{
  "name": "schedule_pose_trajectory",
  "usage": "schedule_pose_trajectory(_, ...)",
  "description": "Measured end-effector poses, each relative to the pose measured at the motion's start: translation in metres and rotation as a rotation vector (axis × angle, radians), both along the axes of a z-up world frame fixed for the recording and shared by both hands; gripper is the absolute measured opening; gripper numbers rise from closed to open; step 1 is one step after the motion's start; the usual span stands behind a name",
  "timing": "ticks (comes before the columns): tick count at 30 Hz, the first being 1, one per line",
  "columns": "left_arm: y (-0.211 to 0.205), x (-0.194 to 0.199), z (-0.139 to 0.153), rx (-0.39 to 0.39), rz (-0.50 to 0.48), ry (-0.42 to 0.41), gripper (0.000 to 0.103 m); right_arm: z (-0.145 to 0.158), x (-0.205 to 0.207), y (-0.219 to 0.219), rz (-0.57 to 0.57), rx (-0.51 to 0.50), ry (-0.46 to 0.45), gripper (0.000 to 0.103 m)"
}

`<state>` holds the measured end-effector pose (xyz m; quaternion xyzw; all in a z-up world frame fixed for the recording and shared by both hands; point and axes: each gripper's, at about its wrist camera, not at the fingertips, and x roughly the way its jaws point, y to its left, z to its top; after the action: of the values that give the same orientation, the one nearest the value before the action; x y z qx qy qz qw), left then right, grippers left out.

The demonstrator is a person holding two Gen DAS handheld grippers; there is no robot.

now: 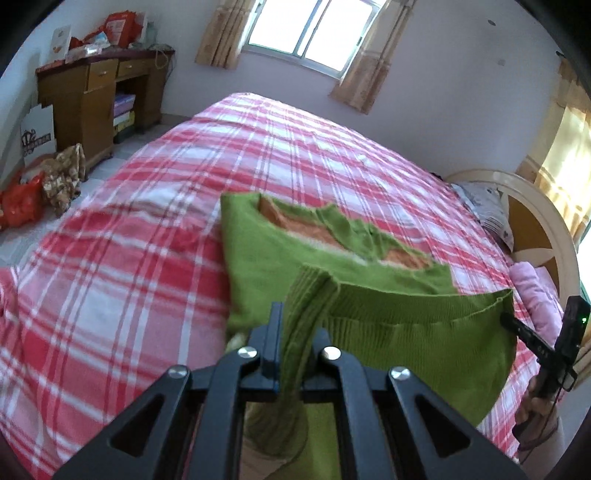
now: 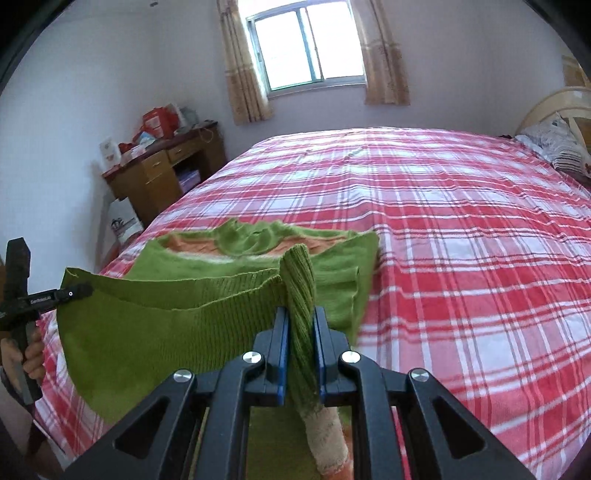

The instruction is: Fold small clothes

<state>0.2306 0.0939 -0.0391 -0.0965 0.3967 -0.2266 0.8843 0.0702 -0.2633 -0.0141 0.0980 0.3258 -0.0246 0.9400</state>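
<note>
In the left wrist view, a bed (image 1: 155,229) with a red and white checked sheet fills the room, with one wooden desk (image 1: 99,96) at the wall, one window (image 1: 314,33) with two curtains, and one curved headboard (image 1: 532,221). The left gripper (image 1: 295,332) is clamped on the ribbed hem of one green sweater (image 1: 266,258), whose collar end lies on the sheet. At the right edge the right gripper (image 1: 511,321) pinches the other hem corner. In the right wrist view, the same bed (image 2: 461,240), desk (image 2: 162,173) and window (image 2: 306,51) appear, and one patterned pillow (image 2: 557,144). The right gripper (image 2: 301,332) is closed on the sweater (image 2: 147,332) hem, lifted above the sheet, and the left gripper (image 2: 79,291) grips its far corner.
</note>
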Motion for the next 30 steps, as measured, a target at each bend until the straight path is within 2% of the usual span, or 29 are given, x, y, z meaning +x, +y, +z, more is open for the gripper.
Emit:
schedule_pose_trajectory(9,-0.024,0.056,0.014,-0.004,0.040,-0.009,0.005,0.002,0.060,-0.017,-0.043,-0.018,-0.002,0.011)
schedule_pose_trajectory(17,-0.054,0.115,0.017,0.015,0.077,-0.027,0.005,-0.004,0.124,-0.042,-0.096,0.027,0.019,0.010)
schedule_pose_trajectory(22,-0.071,0.157,0.000,0.045,0.114,0.009,0.005,-0.023,0.162,-0.056,-0.128,0.027,0.045,0.010)
schedule_pose_trajectory(26,-0.075,0.182,-0.031,0.072,0.187,0.060,0.005,-0.050,0.187,-0.066,-0.175,-0.006,0.086,0.007)
schedule_pose_trajectory(30,-0.072,0.187,-0.055,0.093,0.242,0.099,0.006,-0.073,0.196,-0.081,-0.221,0.045,0.158,0.005)
